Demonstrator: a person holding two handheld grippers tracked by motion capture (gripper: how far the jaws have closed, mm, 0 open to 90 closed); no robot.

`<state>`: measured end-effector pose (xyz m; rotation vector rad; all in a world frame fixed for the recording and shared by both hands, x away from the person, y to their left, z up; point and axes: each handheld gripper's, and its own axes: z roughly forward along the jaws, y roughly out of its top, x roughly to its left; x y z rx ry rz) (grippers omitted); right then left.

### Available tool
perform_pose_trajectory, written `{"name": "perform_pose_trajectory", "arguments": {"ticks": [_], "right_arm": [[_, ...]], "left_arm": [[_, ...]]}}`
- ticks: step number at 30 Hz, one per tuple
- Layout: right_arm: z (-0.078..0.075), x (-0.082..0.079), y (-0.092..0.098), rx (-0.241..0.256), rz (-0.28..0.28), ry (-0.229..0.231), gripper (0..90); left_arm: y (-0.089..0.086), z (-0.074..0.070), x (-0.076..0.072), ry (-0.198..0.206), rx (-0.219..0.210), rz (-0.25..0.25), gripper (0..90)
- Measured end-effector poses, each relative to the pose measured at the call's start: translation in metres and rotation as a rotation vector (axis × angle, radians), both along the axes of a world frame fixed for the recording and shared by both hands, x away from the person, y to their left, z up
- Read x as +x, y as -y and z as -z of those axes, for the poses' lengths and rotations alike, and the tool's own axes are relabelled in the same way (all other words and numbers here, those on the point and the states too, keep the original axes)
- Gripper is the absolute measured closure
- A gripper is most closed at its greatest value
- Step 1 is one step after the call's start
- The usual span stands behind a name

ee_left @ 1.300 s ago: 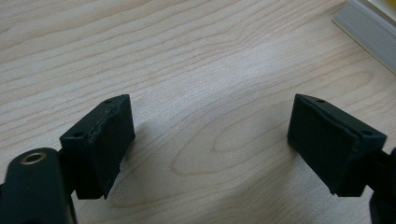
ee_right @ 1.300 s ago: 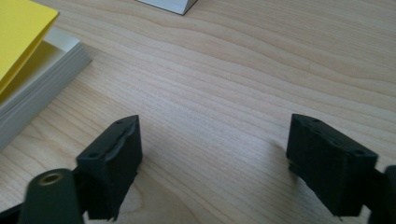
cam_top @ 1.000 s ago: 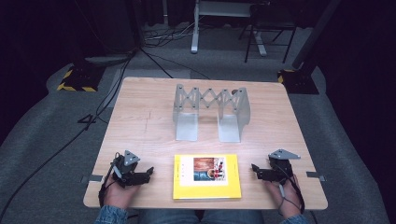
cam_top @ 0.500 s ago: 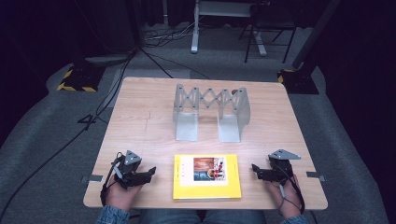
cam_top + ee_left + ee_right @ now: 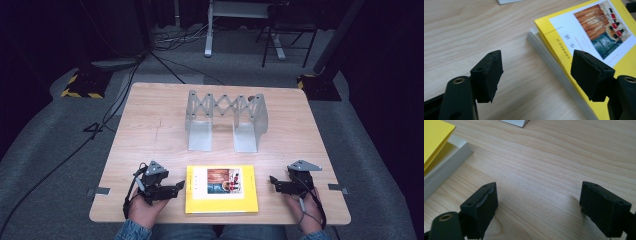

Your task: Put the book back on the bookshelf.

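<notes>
Left gripper (image 5: 179, 187) rested low over the table (image 5: 150, 130) near the person's edge, held in the person's left hand (image 5: 145, 205). Its jaws stood wide apart with nothing between them but bare wood. In the left gripper view, the left gripper (image 5: 536, 72) pointed at the near-left corner of the yellow book (image 5: 604, 40): one jaw sat over plain tabletop, the other hung over the book's yellow cover, just past the page edge. Contact between that jaw and the cover could not be judged.

Yellow book (image 5: 221, 189) lay flat and closed between the two grippers, directly ahead of the left jaw tips and just beside them. Cover showed a white panel with a printed photo.

Right gripper (image 5: 273, 181) sat on the other side of the book, held in the right hand (image 5: 305, 207), tips aimed toward the book's right edge but apart from it. Jaws likewise spread wide, holding nothing. In the right gripper view, the right gripper (image 5: 537, 207) looked across bare wood, with the book's page block (image 5: 445, 163) and lifted yellow cover corner off to the upper left of its jaws, clear of both.

Metal accordion rack (image 5: 226, 120) stood upright farther out beyond both grippers, well apart from them, past the book's far edge.
</notes>
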<state>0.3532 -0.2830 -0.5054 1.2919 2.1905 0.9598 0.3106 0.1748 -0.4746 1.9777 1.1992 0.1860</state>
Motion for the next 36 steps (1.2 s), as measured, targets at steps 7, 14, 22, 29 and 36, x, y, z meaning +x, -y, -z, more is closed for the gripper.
{"name": "perform_pose_trajectory", "arguments": {"ticks": [7,14,22,29,36], "right_arm": [[0.0,-0.001,0.0,0.001,-0.008,0.003,19.6],[-0.006,-0.017,-0.007,0.021,-0.091,-0.016,45.7],[-0.012,-0.026,-0.019,0.041,-0.136,-0.005,44.5],[-0.019,-0.034,-0.021,0.147,-0.222,-0.029,44.3],[-0.015,-0.038,-0.042,0.152,-0.37,-0.072,45.2]], "left_arm": [[0.02,0.005,-0.001,-0.031,0.018,0.055,26.2],[0.031,0.014,0.0,-0.053,0.066,0.091,27.0],[0.033,0.018,0.001,-0.09,0.027,0.135,30.8],[0.036,0.018,-0.001,-0.086,0.024,0.129,31.8],[0.037,0.017,-0.001,-0.1,0.026,0.114,32.8]]}}
